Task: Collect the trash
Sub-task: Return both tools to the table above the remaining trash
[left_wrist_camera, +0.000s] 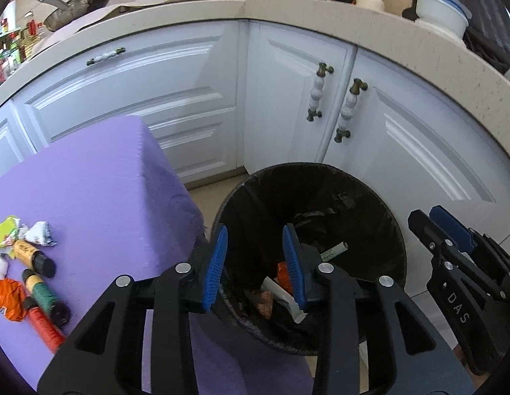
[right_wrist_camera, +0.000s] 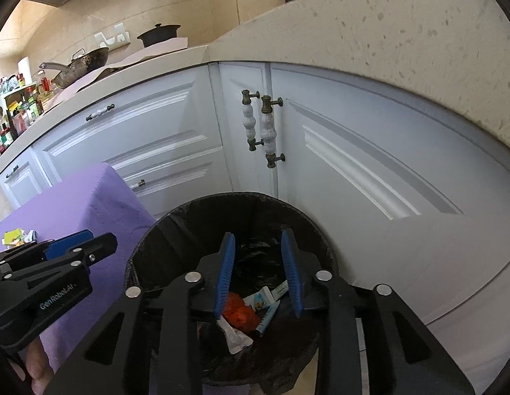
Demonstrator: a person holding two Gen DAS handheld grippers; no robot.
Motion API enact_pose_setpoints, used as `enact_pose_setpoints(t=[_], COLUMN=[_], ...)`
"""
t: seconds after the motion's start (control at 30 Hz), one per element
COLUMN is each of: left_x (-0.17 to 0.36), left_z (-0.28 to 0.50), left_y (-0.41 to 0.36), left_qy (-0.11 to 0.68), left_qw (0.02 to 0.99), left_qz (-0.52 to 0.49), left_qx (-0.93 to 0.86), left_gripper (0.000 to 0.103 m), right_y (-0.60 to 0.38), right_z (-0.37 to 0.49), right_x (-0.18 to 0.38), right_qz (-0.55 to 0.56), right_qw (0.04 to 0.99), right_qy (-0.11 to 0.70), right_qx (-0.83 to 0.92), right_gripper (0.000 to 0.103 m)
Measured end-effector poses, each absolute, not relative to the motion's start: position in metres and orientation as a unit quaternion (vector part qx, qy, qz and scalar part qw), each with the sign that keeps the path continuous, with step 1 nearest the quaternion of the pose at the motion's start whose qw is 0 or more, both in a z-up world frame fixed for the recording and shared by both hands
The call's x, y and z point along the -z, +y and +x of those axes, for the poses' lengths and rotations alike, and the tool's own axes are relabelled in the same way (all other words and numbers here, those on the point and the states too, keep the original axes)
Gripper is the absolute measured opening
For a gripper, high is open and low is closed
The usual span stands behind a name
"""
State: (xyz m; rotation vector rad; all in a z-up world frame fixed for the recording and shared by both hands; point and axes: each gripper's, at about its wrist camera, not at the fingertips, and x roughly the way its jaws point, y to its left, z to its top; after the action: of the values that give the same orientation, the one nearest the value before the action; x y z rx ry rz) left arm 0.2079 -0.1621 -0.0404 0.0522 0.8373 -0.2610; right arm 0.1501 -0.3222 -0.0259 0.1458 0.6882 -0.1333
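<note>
A black-lined trash bin (left_wrist_camera: pixel 386 217) stands on the floor by the cabinets; it also shows in the right wrist view (right_wrist_camera: pixel 149 240). Inside lie an orange wrapper (right_wrist_camera: pixel 240 312), white packets (right_wrist_camera: pixel 236 335) and other scraps. My left gripper (left_wrist_camera: pixel 255 263) is open and empty above the bin's left rim. My right gripper (right_wrist_camera: pixel 259 271) is open and empty over the bin's mouth; it also shows in the left wrist view (left_wrist_camera: pixel 436 227). On the purple table (left_wrist_camera: pixel 90 177) lie crumpled wrappers (left_wrist_camera: pixel 40 233), an orange wrapper (left_wrist_camera: pixel 8 296) and small bottles (left_wrist_camera: pixel 34 256).
White cabinet doors with ceramic handles (left_wrist_camera: pixel 317 92) stand right behind the bin. The beige countertop (left_wrist_camera: pixel 287 10) above carries a wok (left_wrist_camera: pixel 80 3), a pot and a white bowl (left_wrist_camera: pixel 442 10). The purple table edge touches the bin's left side.
</note>
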Motion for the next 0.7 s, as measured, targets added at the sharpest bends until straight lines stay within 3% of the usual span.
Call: enact_pose_setpoints(t=[0.7], left_x=[-0.009], left_z=[0.131], left_y=[-0.003], left_qy=[0.364], left_qw=[0.931], left_qz=[-0.026], left_qx=[0.008], left_gripper=[0.057], right_y=[-0.2], right_z=[0.143], right_x=[0.0], right_qz=[0.036], right_qw=[0.94], right_qy=[0.33], right_qx=[-0.075], right_gripper=[0.043])
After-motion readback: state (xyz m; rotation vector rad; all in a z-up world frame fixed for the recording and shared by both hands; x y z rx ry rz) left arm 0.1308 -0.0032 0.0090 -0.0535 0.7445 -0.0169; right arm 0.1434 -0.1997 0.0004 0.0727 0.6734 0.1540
